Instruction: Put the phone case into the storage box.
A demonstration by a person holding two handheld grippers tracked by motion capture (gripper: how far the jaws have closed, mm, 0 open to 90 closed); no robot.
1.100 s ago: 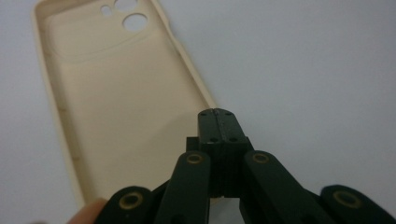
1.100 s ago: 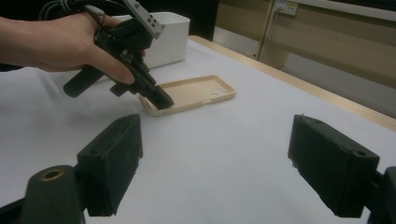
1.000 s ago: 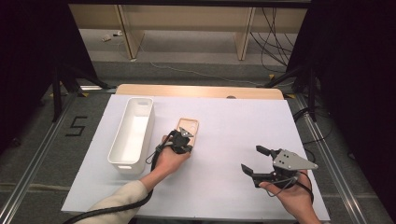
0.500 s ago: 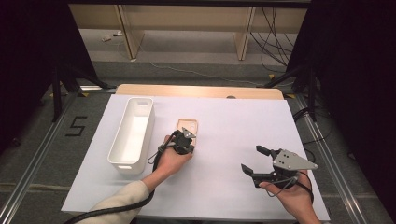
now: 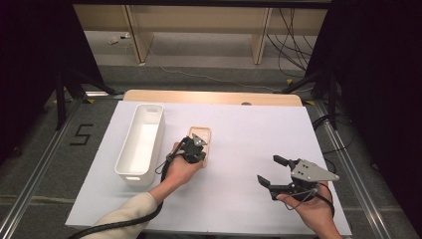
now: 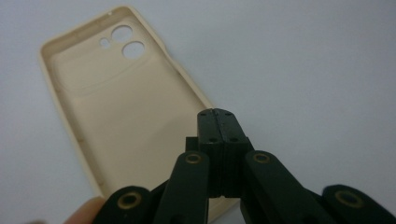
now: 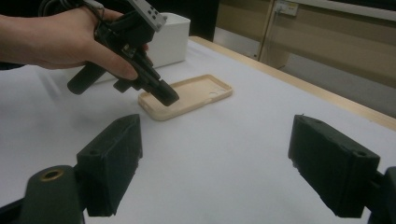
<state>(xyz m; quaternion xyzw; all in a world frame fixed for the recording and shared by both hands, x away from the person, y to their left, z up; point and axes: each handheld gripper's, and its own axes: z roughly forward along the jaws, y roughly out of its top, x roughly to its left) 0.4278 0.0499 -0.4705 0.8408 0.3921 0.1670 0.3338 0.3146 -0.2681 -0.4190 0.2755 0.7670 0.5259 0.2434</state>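
A beige phone case (image 5: 204, 134) lies hollow side up on the white table, just right of the bin. In the left gripper view its camera holes are at the far end of the case (image 6: 116, 102). My left gripper (image 5: 197, 145) is tilted down over the case's near end, its jaws pressed together with nothing between them (image 6: 215, 114). The right gripper view shows that gripper's tip (image 7: 166, 97) right at the case (image 7: 201, 91); I cannot tell whether it touches. My right gripper (image 5: 267, 169) stands open at the front right, nothing between its jaws (image 7: 215, 133).
A long white bin (image 5: 130, 171) stands left of the case, its end also in the right gripper view (image 7: 173, 37). The white sheet (image 5: 259, 124) covers the table; a wooden edge (image 5: 214, 96) runs along the far side. Cables and frame legs lie on the floor beyond.
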